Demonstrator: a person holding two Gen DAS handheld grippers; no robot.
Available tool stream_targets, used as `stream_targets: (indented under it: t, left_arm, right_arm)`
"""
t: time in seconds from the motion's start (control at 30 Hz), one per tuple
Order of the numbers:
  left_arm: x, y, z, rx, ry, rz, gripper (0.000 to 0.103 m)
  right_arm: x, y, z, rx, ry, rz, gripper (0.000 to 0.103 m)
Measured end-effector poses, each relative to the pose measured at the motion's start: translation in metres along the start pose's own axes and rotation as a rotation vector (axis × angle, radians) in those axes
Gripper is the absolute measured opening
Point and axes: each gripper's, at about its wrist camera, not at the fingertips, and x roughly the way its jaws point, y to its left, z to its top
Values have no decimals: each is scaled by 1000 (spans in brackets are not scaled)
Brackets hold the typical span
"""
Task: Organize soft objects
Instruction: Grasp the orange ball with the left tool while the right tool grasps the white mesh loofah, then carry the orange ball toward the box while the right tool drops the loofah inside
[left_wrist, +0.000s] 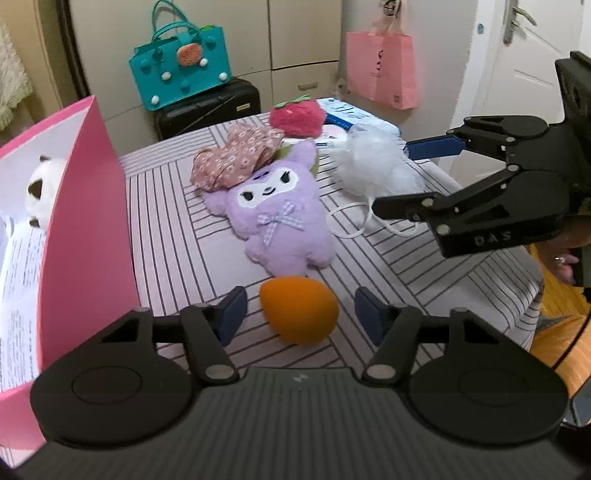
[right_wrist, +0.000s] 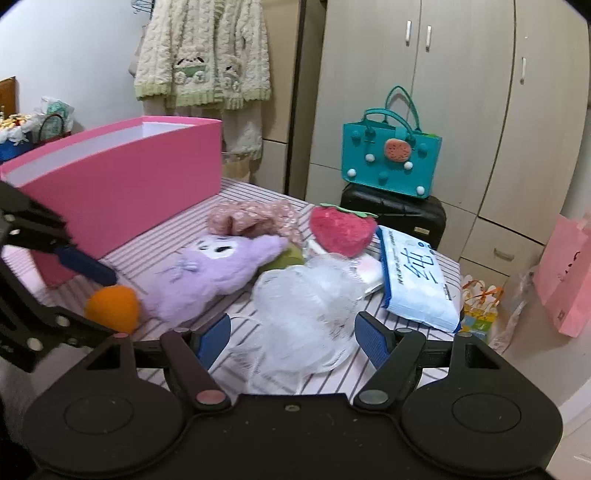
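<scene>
Left wrist view: only this view looks into the pink box (left_wrist: 85, 206) at the left edge, where a white plush (left_wrist: 46, 192) and printed paper lie; the box is cut off by the frame. The left gripper (left_wrist: 299, 314) at lower centre stands spread, its pads on either side of the orange sponge (left_wrist: 299, 314) without visibly pressing it. Behind it lie the purple plush (left_wrist: 277, 214), floral fabric (left_wrist: 236, 158) and strawberry plush (left_wrist: 295, 116) on the striped worktop (left_wrist: 424, 266). The right gripper (left_wrist: 391, 177) enters from the right, spread around the white mesh puff (left_wrist: 373, 166); contact cannot be told.

Right wrist view: only this view shows the tissue pack (right_wrist: 417, 280) in full and the hanging knitwear (right_wrist: 203, 51) at upper left. The puff fills the gap between the spread fingers (right_wrist: 373, 343); it is blurred, so pad contact is unclear. The box interior is hidden here.
</scene>
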Motion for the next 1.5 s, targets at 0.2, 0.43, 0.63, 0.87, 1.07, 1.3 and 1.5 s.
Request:
stream_targets:
  t: [0.2,0.43,0.63,0.87,1.07,1.3,1.5]
  left_arm:
    - [8,4,-5,-62,15,-4,45]
    - [11,-6,-14,-15,-25,50,45]
    - [12,-5,-12,-34,-30,51,41]
    - [4,11,-10,-119,-45,53,41]
    - [-7,13,-10,-122,-37,2,41]
    - [-24,12,-14,-104,7,-83,41]
    - [-44,11,-16,-75,35,-137,41]
  right_arm:
    - [21,-7,0,34,16,-6,78]
    - [31,-1,-5,38,-12,-61,78]
    - [29,-3,-7,67,0,-78,41]
    - [9,14,-19,75,-6,-73,35]
    - [-9,18,-20,139,43,-9,34]
    - [-38,26,-13,221,104,136,34]
    - [-48,28,-4,322,206,281,34]
